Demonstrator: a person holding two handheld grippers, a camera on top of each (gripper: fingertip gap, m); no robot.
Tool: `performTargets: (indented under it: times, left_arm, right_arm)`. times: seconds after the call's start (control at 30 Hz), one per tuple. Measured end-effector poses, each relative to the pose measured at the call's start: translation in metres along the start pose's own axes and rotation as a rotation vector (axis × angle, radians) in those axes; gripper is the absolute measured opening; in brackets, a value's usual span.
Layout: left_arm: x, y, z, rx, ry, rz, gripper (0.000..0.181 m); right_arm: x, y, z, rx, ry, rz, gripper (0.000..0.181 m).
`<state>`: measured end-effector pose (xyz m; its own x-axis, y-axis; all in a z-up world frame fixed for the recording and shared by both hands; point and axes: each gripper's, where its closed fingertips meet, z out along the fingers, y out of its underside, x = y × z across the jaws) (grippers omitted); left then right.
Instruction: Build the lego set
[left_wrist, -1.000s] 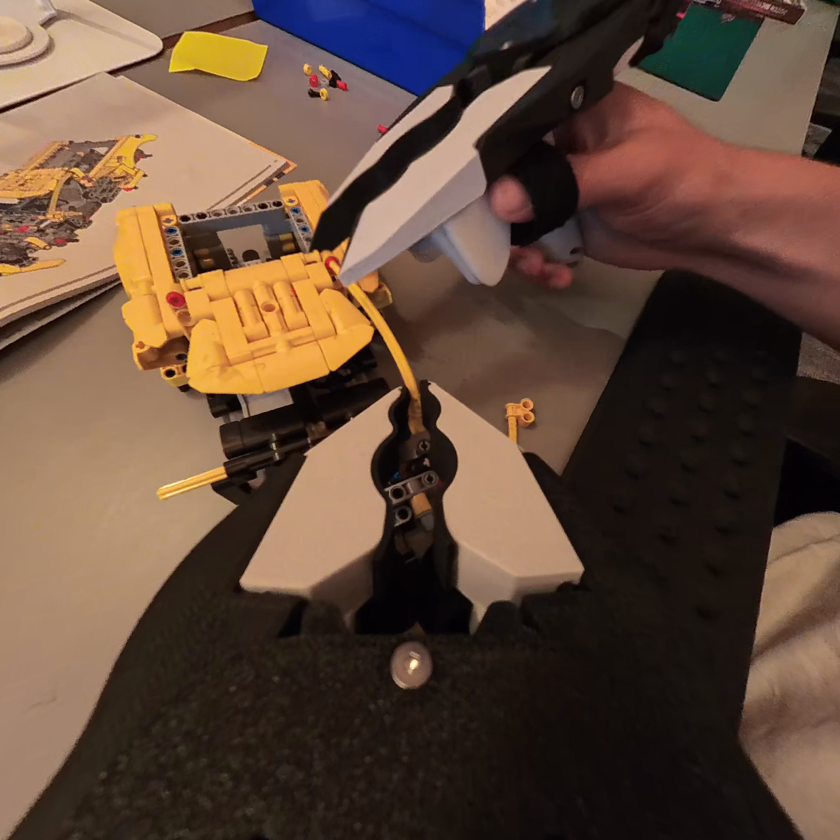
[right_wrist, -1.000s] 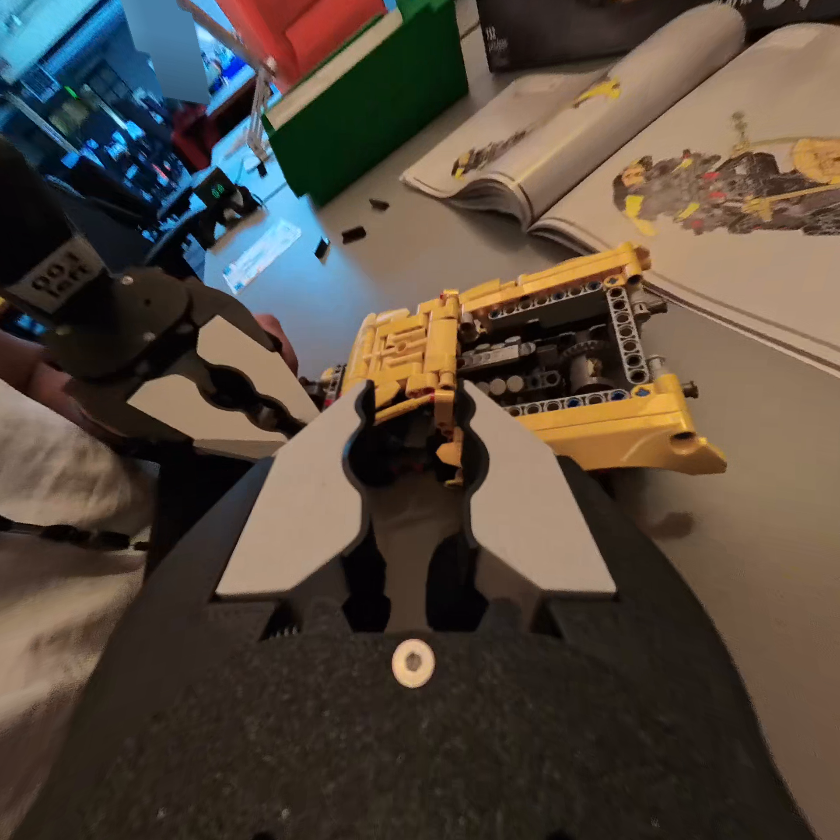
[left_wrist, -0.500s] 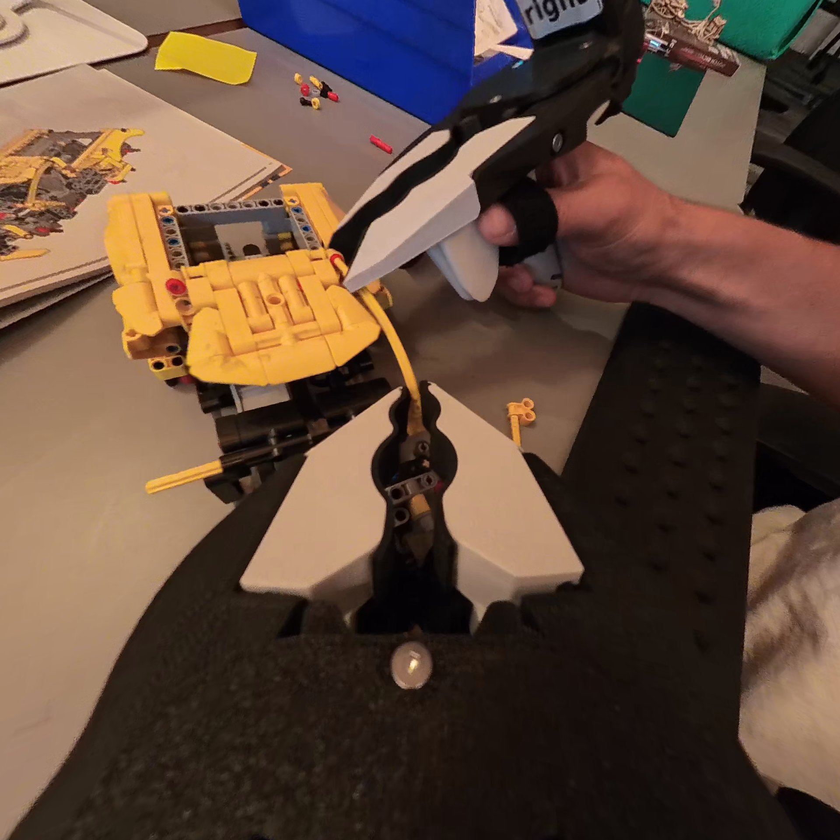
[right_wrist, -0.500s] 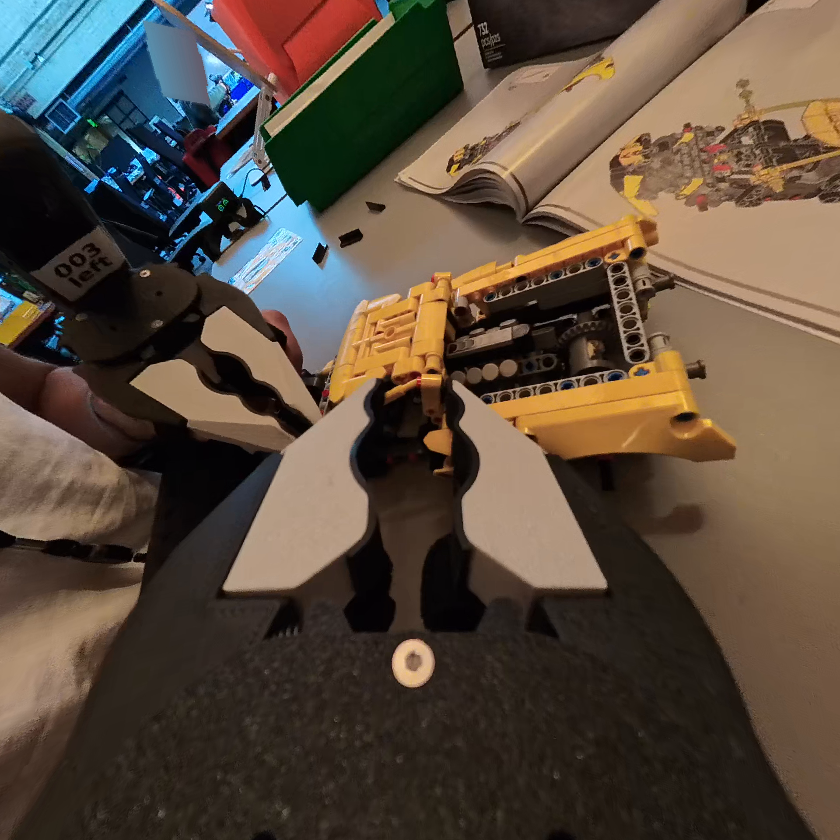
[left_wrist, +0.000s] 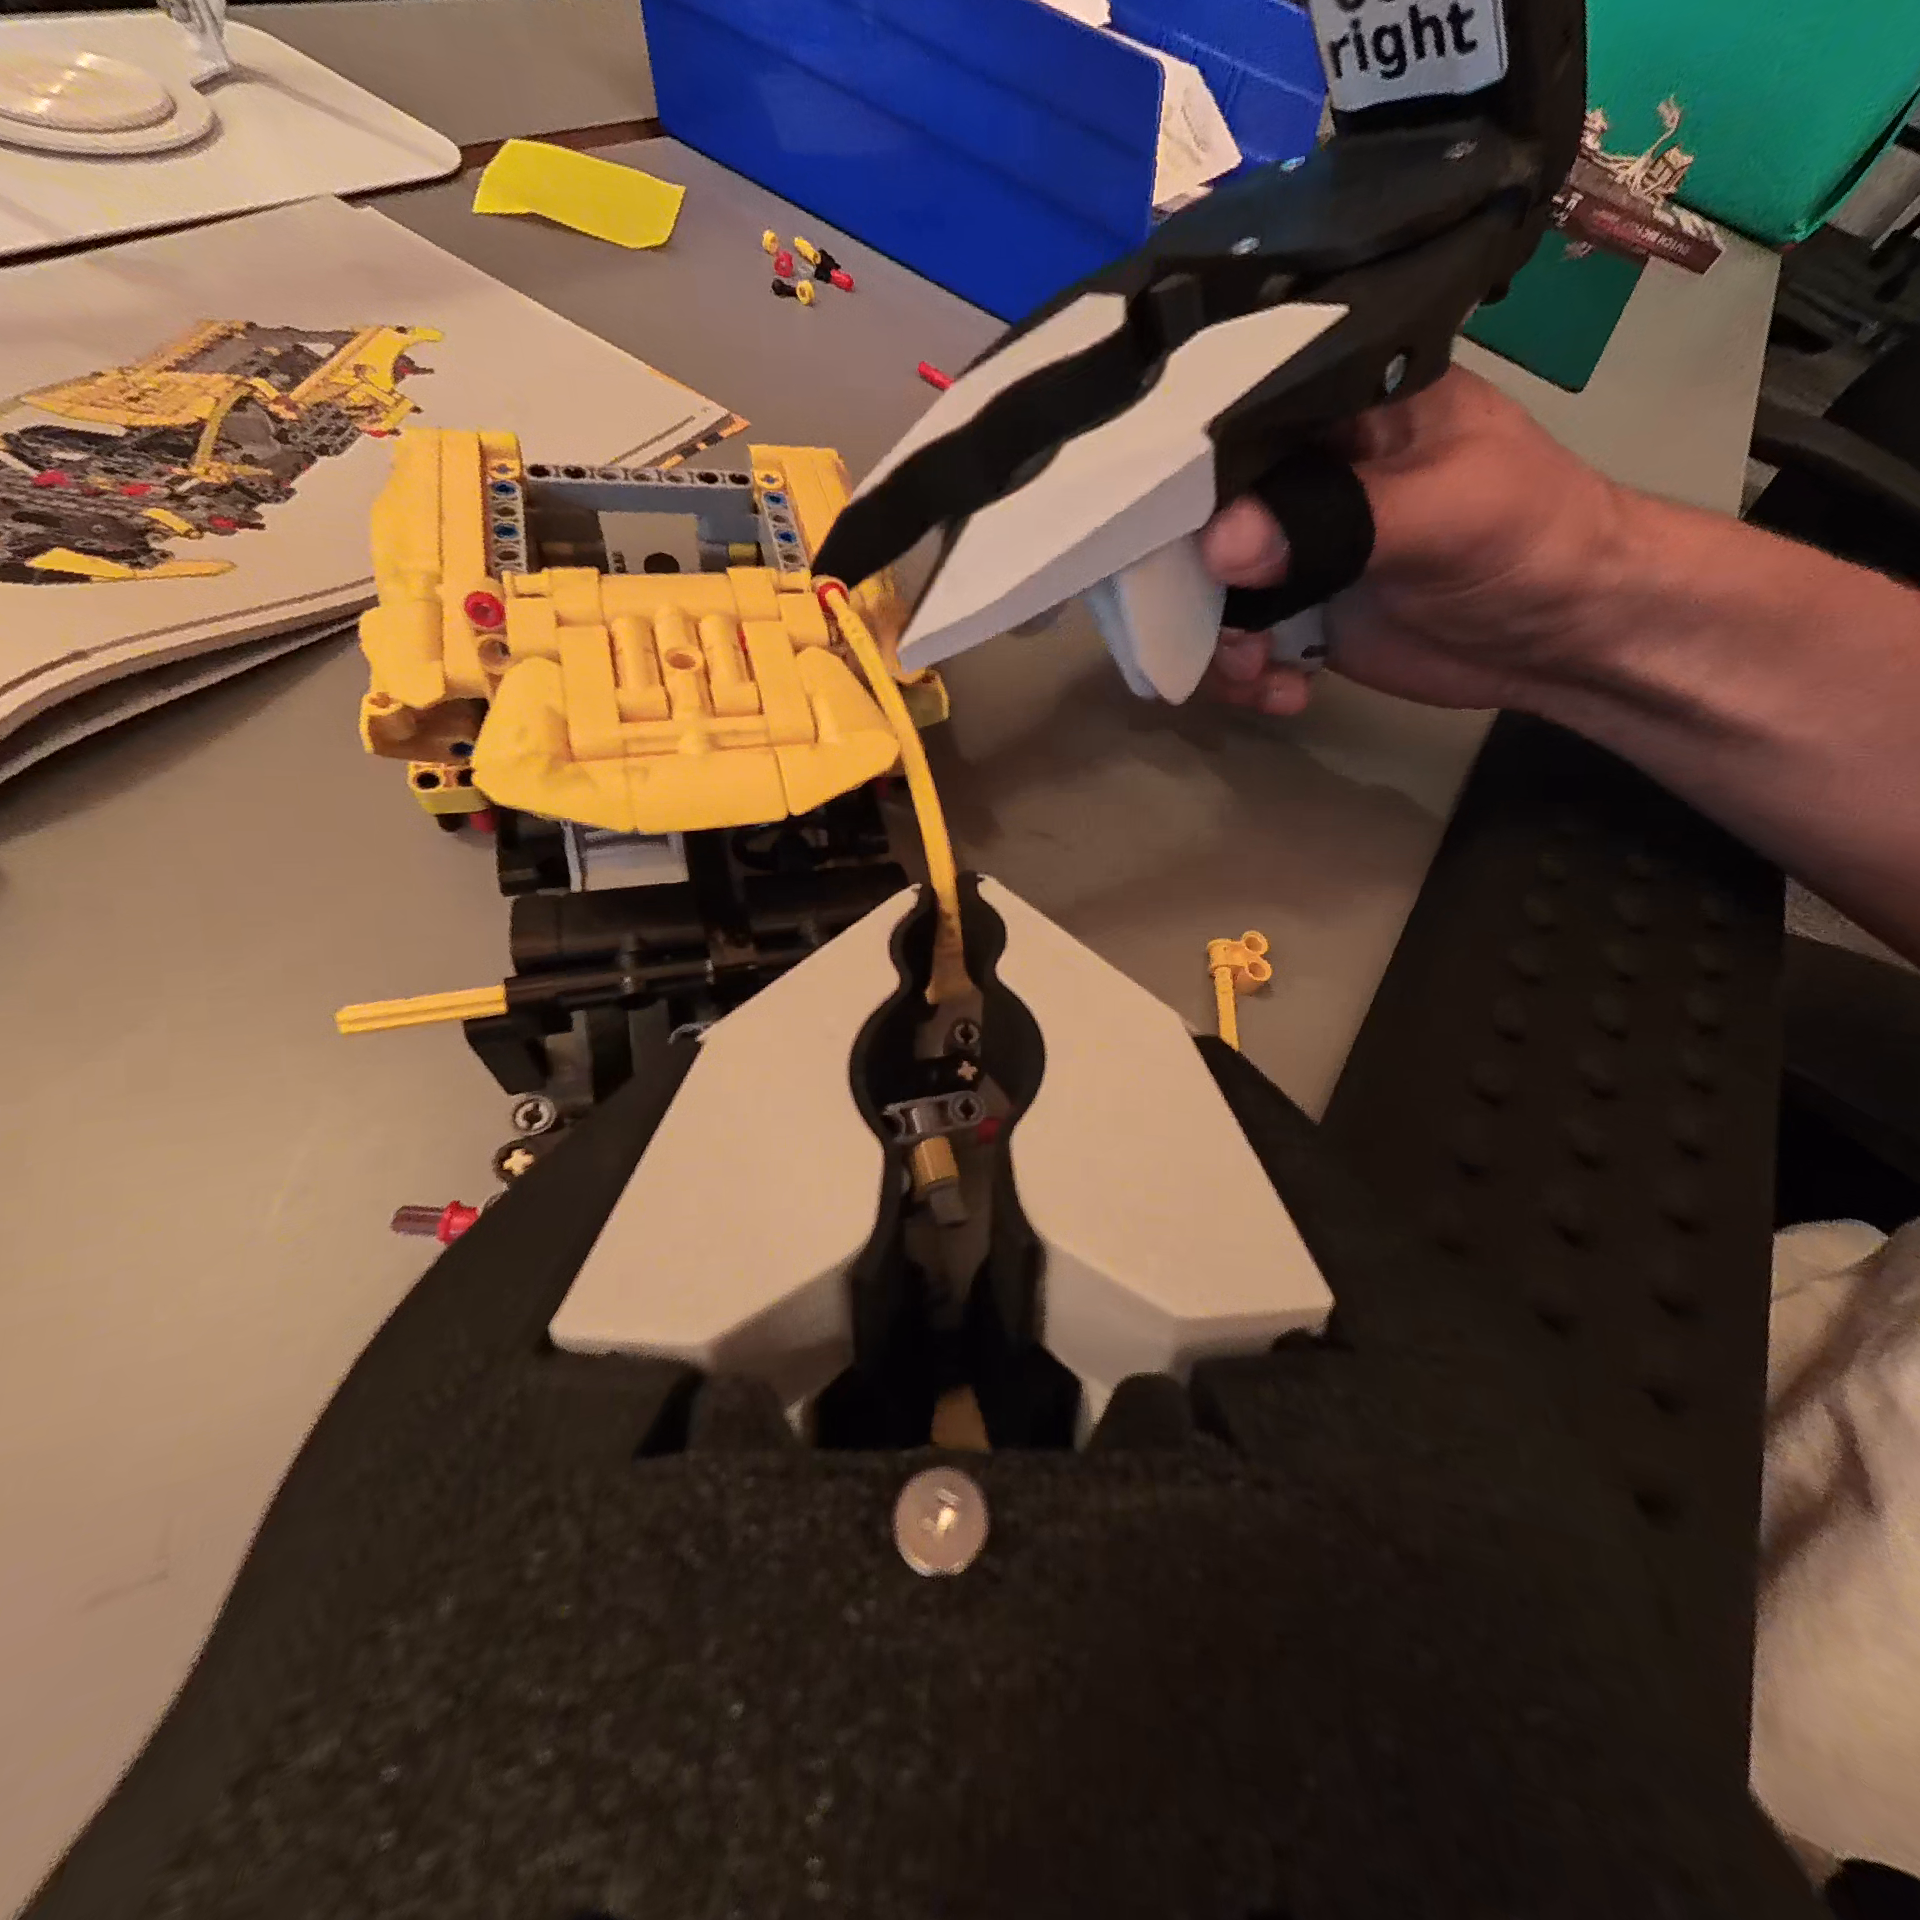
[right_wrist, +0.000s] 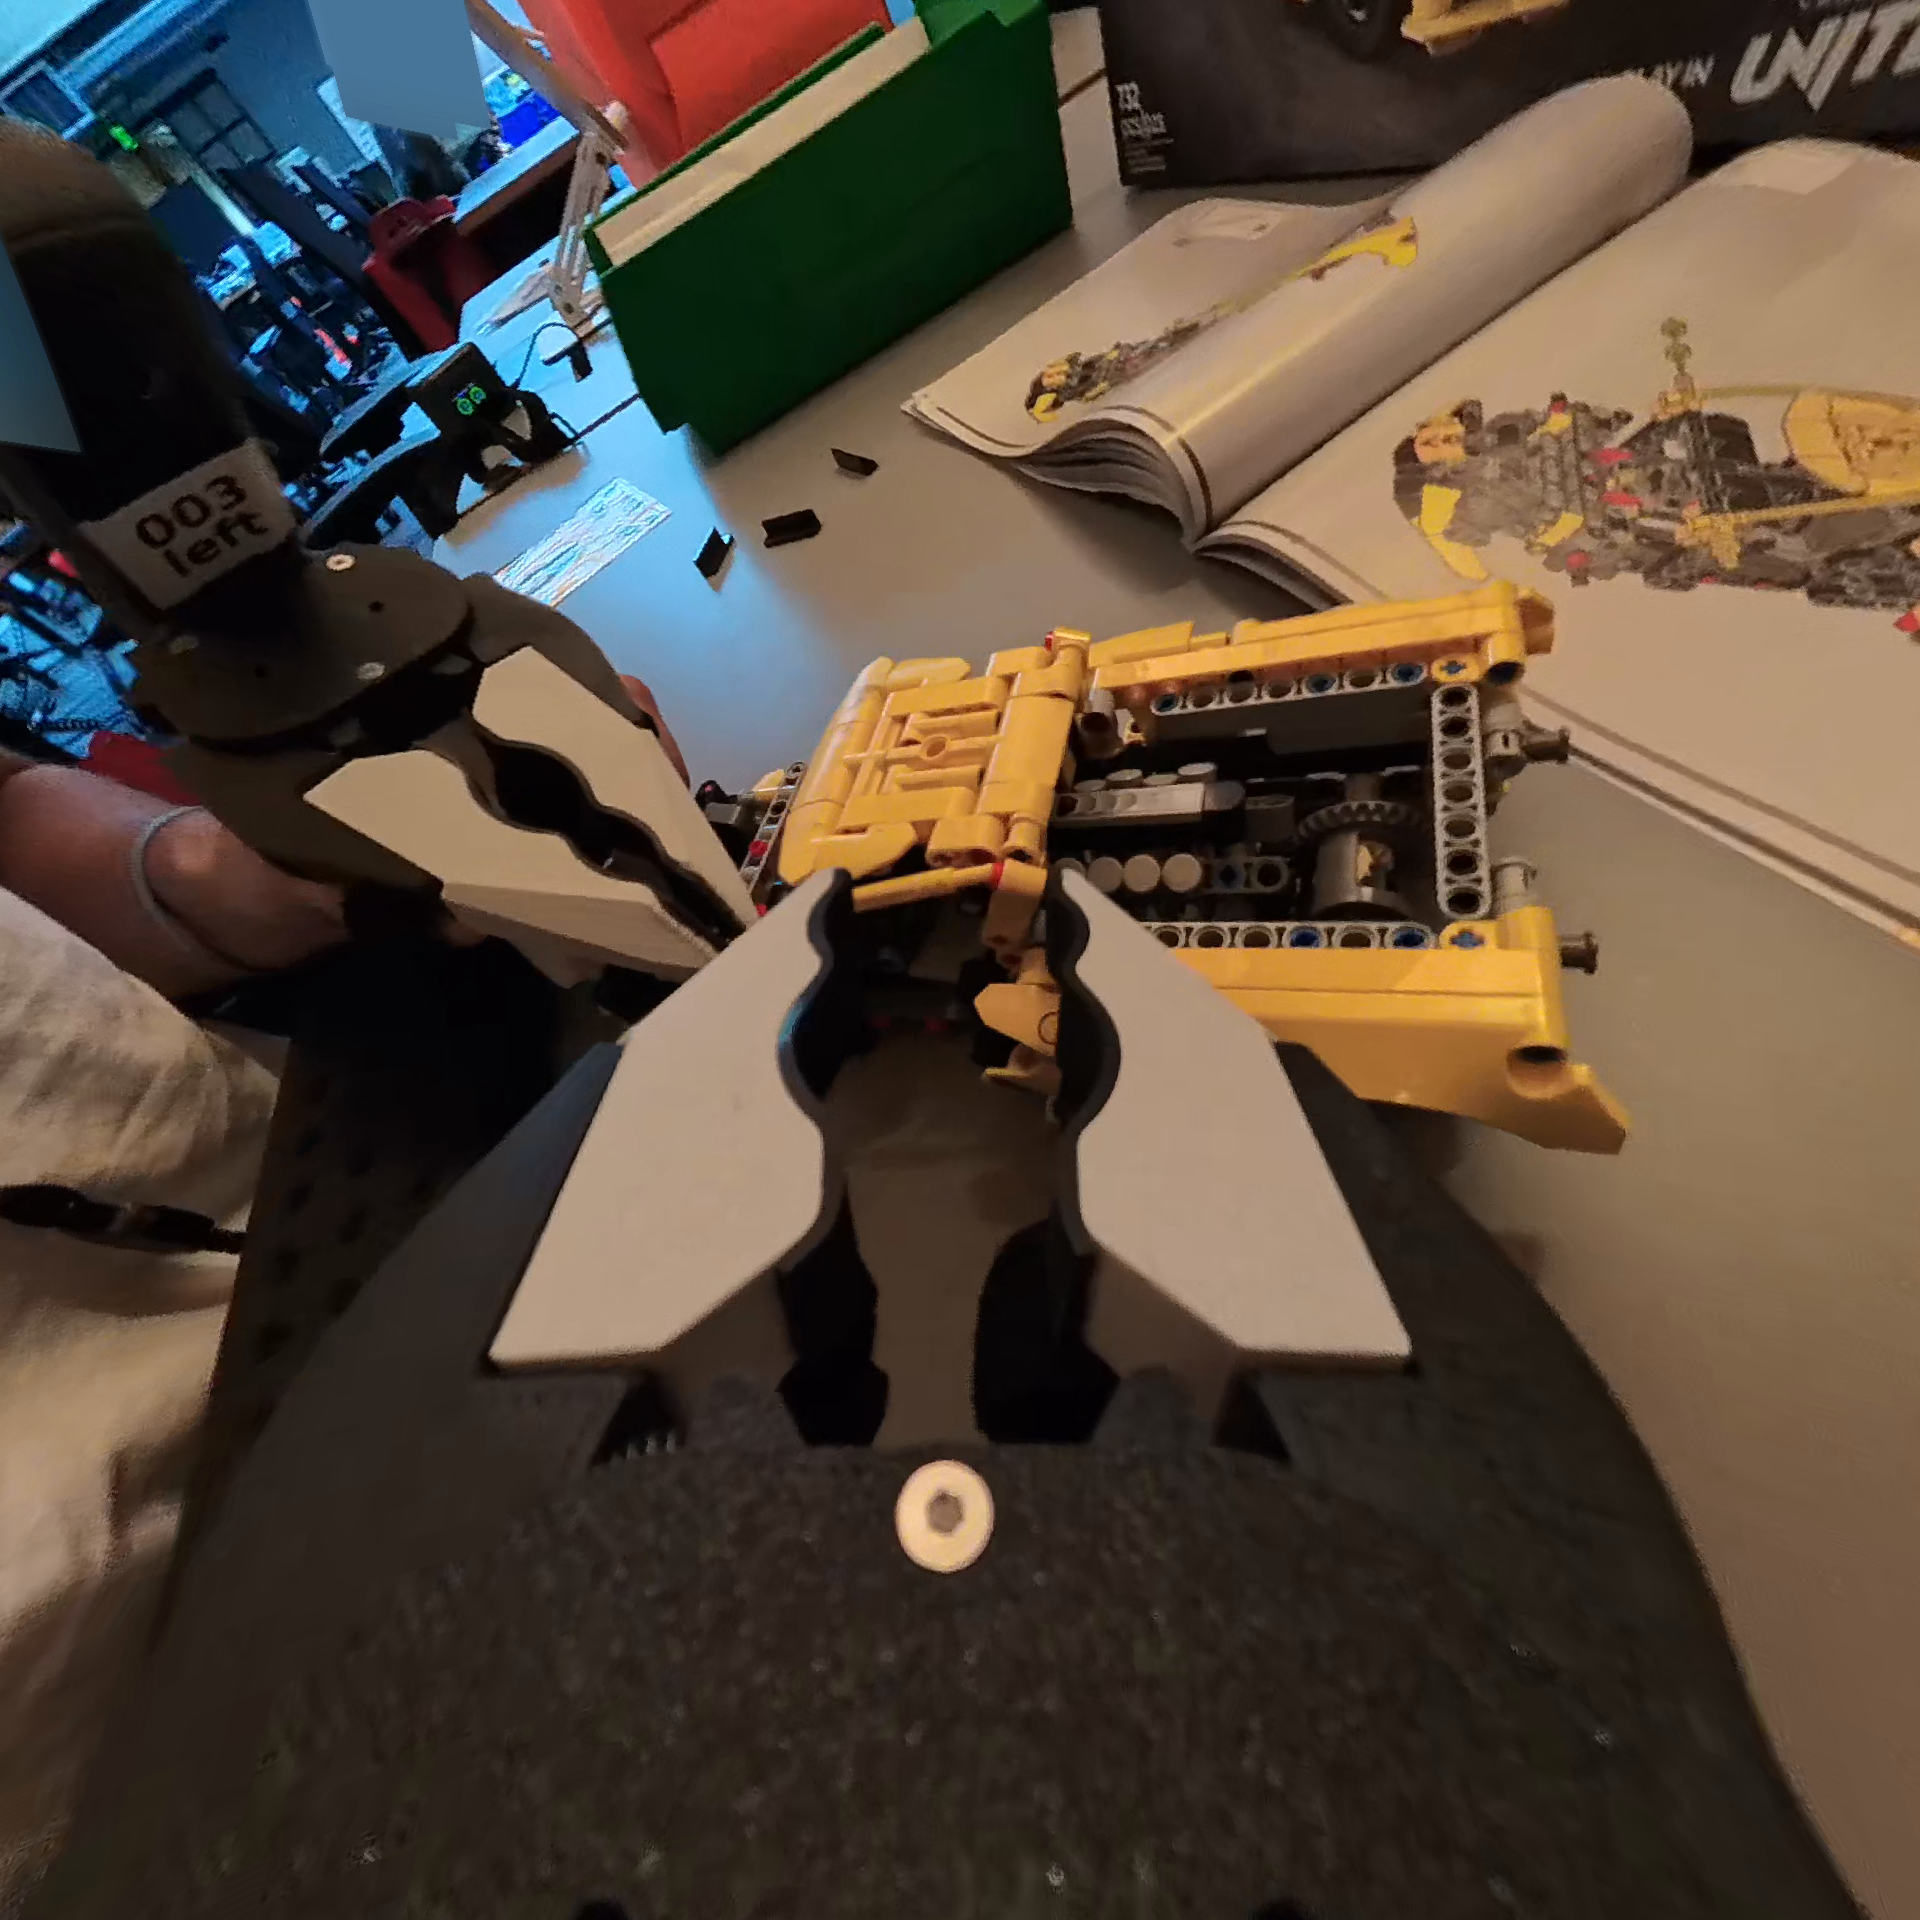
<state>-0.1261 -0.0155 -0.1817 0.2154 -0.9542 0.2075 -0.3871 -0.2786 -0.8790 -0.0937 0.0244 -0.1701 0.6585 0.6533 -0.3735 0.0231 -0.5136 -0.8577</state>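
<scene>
We see the yellow Lego vehicle model (left_wrist: 644, 686) resting on the grey table (left_wrist: 208, 1039), just in front of an open instruction booklet (left_wrist: 260, 416). In the left wrist view, the left gripper (left_wrist: 948, 914) has its jaws drawn narrow around a thin yellow flexible rod (left_wrist: 914, 769); this rod arcs up from between the fingertips to a red connector (left_wrist: 831, 594) at the model's near right corner. Behind the pinch, small grey and black Technic pieces (left_wrist: 940, 1112) sit in the gap between the fingers. We see the right gripper (left_wrist: 873, 582) come in from the right in a person's hand (left_wrist: 1455, 561), its tips at that same corner. In the right wrist view its jaws stand moderately apart, straddling a yellow edge of the model (right_wrist: 997, 894); we cannot tell whether the pads actually press on it. A loose yellow axle connector (left_wrist: 1236, 966) lies on the table right of the left gripper, a red-tipped pin (left_wrist: 436, 1221) to its left. A blue bin (left_wrist: 904, 135) and a green bin (right_wrist: 831, 229) stand farther back.
</scene>
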Motion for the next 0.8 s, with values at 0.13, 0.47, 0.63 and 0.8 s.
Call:
performTargets:
  times: [0.13, 0.47, 0.63, 0.8]
  left_arm:
    - [0.0, 0.0, 0.0, 0.005, -0.006, 0.011, 0.004]
    - [-0.001, -0.002, -0.002, 0.024, 0.025, -0.03, 0.003]
    - [-0.001, -0.004, -0.004, 0.045, 0.066, -0.083, 0.003]
    - [0.0, -0.002, -0.003, 0.031, 0.053, -0.057, 0.003]
  right_arm:
    - [0.006, -0.007, -0.008, 0.027, 0.031, -0.146, 0.04]
    - [-0.003, -0.001, 0.001, -0.068, -0.019, -0.181, 0.039]
    - [-0.003, -0.004, 0.002, -0.048, -0.007, -0.145, 0.035]
    - [-0.001, -0.005, 0.0, -0.03, -0.045, 0.073, 0.032]
